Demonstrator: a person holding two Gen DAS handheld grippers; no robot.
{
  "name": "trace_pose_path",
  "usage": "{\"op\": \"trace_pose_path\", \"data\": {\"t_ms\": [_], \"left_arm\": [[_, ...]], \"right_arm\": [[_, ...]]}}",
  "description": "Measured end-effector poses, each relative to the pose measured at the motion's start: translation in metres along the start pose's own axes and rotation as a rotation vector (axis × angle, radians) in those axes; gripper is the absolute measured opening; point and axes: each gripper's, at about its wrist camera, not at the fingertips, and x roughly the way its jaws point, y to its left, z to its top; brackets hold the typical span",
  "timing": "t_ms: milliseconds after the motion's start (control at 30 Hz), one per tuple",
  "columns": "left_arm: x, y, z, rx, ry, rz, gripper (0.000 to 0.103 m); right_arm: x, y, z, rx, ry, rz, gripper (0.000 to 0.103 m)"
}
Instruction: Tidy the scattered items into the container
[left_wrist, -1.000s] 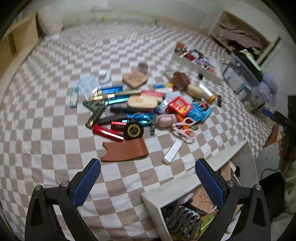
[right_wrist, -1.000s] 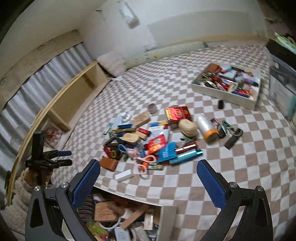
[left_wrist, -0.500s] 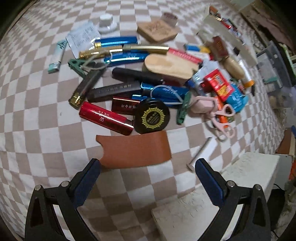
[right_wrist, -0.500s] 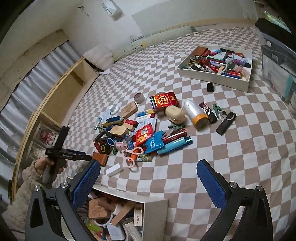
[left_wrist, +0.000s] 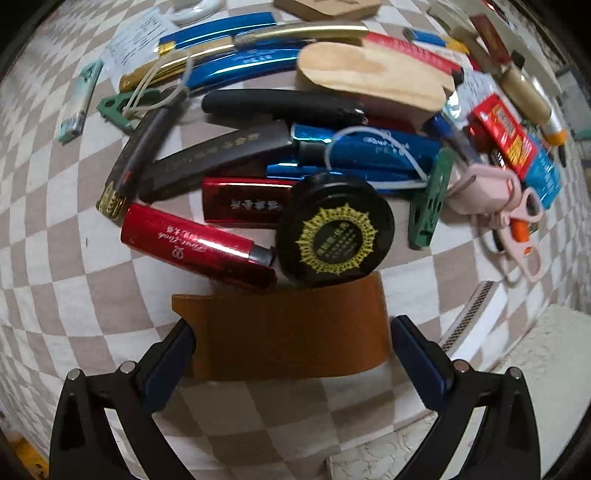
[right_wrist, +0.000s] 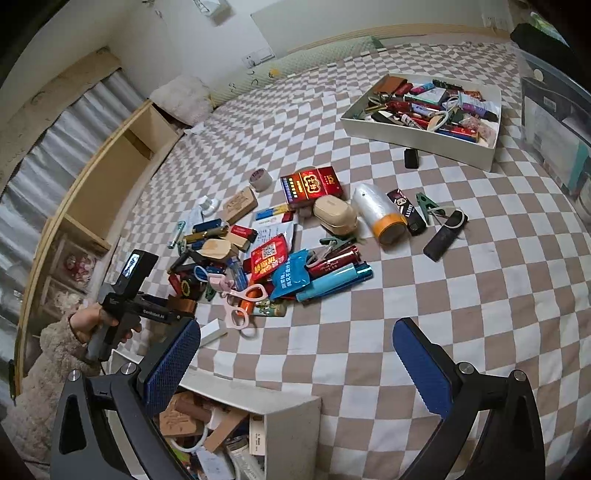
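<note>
Brown leather sleeve bracketed by the spread left gripper on the checkered cloth.

The brown leather sleeve (left_wrist: 291, 328) was laid flat at the near edge of the item pile, between the spread fingers of the left gripper (left_wrist: 291, 354), one pad at each end; contact could not be confirmed. A black round tin (left_wrist: 334, 230) and a red lighter (left_wrist: 195, 243) were positioned just beyond it. The right gripper (right_wrist: 295, 365) was held open above the cloth, near the white container (right_wrist: 291, 417).

"GenRobot.AI" runs along the side of the left gripper (right_wrist: 181, 314), "SAFETY" stands on a small dark packet (right_wrist: 404, 211) beside the orange-capped cylinder (right_wrist: 376, 213); other lettering is too small to read.
</note>
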Motion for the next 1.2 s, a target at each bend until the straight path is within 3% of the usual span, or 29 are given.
{"op": "trace_pose_path", "data": {"t_ms": [200, 533, 900, 933, 1000, 1033, 1200], "left_arm": [[-0.003, 0.001, -0.008, 0.025, -0.048, -0.001, 0.101], [-0.014, 0.014, -0.016, 0.028, -0.107, -0.079, 0.092], [-0.032, 0.026, -0.019, 0.021, -0.158, -0.16, 0.071], [-0.034, 0.027, -0.019, 0.021, -0.163, -0.166, 0.068], [-0.036, 0.027, -0.019, 0.022, -0.168, -0.173, 0.064], [-0.038, 0.026, -0.019, 0.023, -0.171, -0.174, 0.061], [-0.043, 0.029, -0.027, 0.02, -0.186, -0.184, 0.05]], "right_arm": [[0.019, -0.015, 0.015, 0.007, 0.038, -0.046, 0.103], [0.06, -0.083, 0.056, 0.215, 0.055, -0.116, 0.103], [0.097, -0.149, 0.07, 0.268, 0.134, -0.355, 0.103], [0.099, -0.151, 0.07, 0.273, 0.137, -0.357, 0.101], [0.104, -0.155, 0.071, 0.293, 0.154, -0.33, 0.076], [0.107, -0.155, 0.071, 0.301, 0.16, -0.322, 0.073], [0.128, -0.148, 0.077, 0.298, 0.195, -0.309, 0.071]]}}
